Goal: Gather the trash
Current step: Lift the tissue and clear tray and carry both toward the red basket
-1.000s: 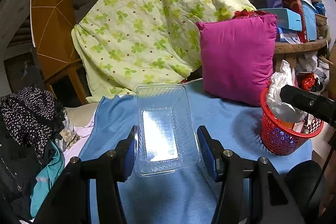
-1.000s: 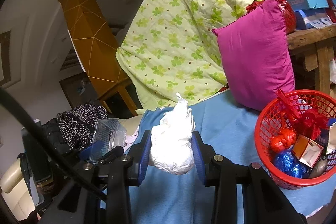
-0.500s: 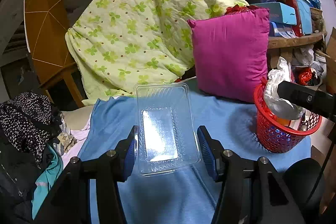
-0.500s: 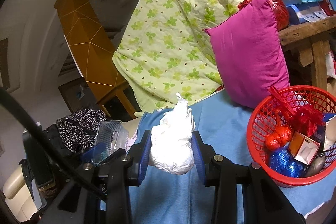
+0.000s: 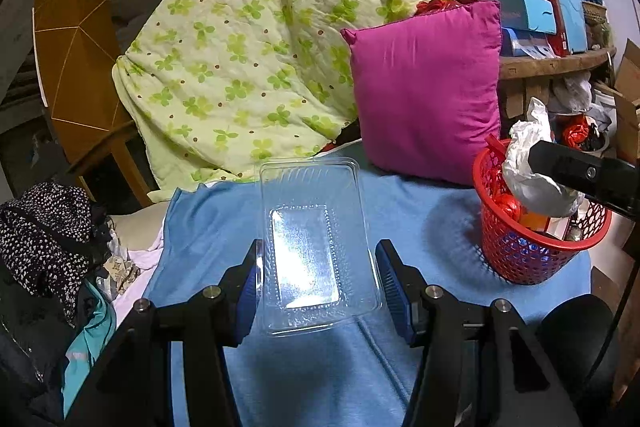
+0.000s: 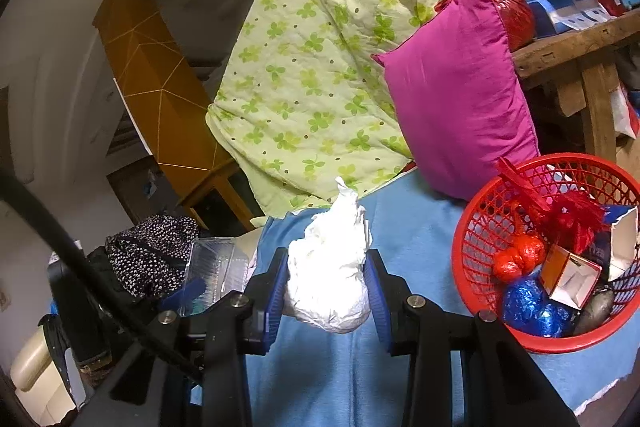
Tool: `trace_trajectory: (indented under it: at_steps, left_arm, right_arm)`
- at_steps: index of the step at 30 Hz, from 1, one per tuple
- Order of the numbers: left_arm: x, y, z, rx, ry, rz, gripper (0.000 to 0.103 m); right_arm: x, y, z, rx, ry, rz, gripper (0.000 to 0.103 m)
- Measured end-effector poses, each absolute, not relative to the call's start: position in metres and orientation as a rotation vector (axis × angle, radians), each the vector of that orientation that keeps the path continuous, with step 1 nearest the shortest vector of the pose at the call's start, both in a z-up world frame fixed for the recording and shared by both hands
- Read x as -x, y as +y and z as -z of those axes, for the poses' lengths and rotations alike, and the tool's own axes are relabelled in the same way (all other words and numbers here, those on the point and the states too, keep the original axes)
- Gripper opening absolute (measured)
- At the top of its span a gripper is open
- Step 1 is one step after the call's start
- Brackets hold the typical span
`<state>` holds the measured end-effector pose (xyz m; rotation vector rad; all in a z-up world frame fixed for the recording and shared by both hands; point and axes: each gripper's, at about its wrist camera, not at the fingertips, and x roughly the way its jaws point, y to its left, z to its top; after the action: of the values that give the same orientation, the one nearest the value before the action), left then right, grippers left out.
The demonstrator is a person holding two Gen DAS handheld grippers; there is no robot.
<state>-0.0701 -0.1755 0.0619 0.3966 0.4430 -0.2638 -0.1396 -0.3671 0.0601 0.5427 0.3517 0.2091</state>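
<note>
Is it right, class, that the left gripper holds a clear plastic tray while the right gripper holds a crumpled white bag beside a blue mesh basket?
Not quite: the mesh basket is red, not blue, as the right wrist view shows. The left gripper does hold the clear plastic tray, and the right gripper the crumpled white bag.

Right gripper (image 6: 326, 291) clamped on a crumpled white bag (image 6: 330, 275) above blue cloth (image 6: 412, 239), red basket (image 6: 472, 259) of trash just right of the bag, magenta pillow (image 6: 456, 95) behind the basket, clear plastic container (image 6: 218, 263) left of the bag
</note>
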Motion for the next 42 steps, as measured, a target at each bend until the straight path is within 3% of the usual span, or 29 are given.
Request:
trace_trajectory:
  at_steps: [42]
  left_arm:
    - [0.064, -0.208, -0.046, -0.442, 0.473, 0.329, 0.057]
  right_arm:
    - [0.149, -0.401, -0.047, -0.595, 0.353, -0.14, 0.04]
